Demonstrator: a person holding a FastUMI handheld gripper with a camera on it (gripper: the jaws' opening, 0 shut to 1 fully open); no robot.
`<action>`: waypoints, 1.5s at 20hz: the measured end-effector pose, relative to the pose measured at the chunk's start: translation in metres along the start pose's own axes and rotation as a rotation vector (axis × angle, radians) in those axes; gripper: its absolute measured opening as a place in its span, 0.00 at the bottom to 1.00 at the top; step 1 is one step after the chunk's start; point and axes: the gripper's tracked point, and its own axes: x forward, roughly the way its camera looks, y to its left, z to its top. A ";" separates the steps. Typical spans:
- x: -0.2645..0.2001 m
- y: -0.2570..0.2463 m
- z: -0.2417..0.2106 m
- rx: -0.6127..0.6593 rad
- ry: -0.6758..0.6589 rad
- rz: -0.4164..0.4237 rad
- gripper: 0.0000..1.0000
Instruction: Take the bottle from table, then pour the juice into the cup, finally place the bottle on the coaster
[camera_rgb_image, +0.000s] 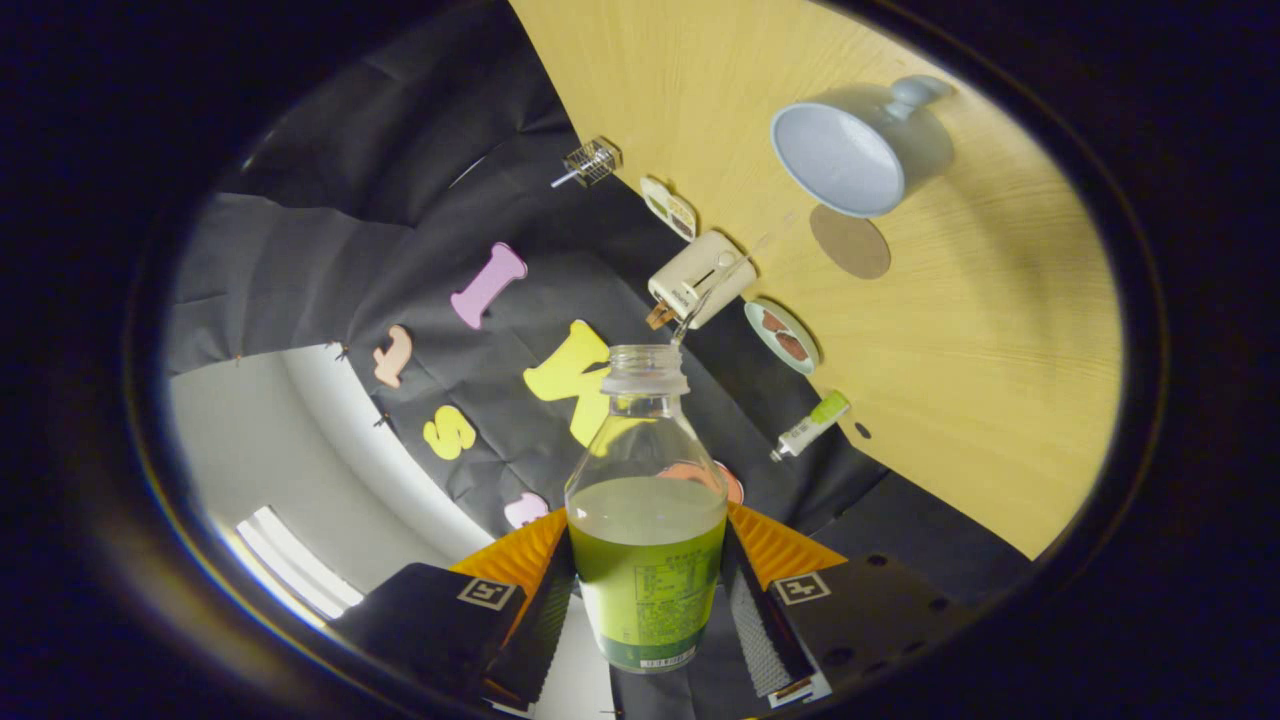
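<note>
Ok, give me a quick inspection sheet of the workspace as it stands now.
Surface: wooden table, seen strongly tilted.
Job's things: open bottle, part full of juice, between the fingers; cup beyond it; round coaster beside the cup, bare.
Clutter: small white box, two small dishes, tube, wire basket along the table's edge.
Grippers: gripper shut on the bottle.
Cables: nothing seen.
Surroundings: black cloth wall.

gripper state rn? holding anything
Gripper: shut on the bottle, both fingers pressing its sides; the bottle is uncapped and partly full.
</note>
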 end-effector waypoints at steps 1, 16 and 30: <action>0.000 0.001 -0.002 0.011 0.001 0.001 0.78; -0.003 0.042 -0.015 0.114 0.031 0.083 0.78; -0.001 0.011 -0.006 0.000 0.033 -0.025 0.78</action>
